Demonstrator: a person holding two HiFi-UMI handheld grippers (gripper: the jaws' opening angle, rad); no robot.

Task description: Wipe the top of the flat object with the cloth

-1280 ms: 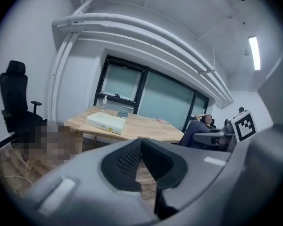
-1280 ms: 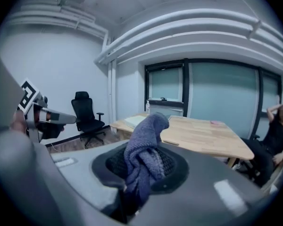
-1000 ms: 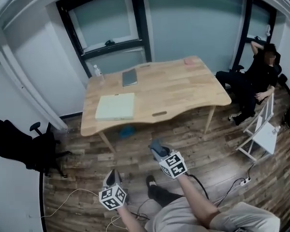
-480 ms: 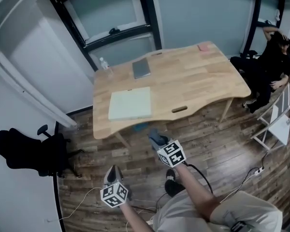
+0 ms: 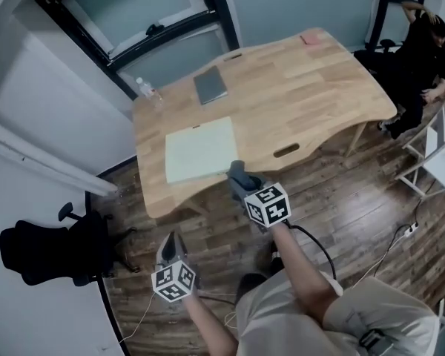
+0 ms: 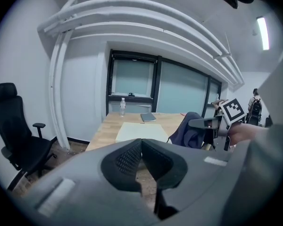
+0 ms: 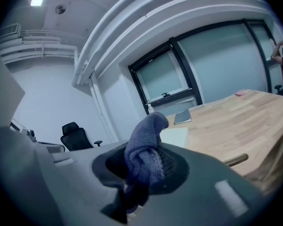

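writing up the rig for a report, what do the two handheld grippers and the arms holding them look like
The left gripper and right gripper are grey moulded bodies with dark textured fingers. Each carries a white cube printed with black square markers. A black cable trails from the right one. The person wears light beige clothing; forearms are uncovered.

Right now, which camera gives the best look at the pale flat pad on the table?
The head view: it looks down on the whole pad, with all four edges clear on the table. The left gripper view shows the pad at a low, flattened angle. The right gripper view shows only a sliver behind the cloth.
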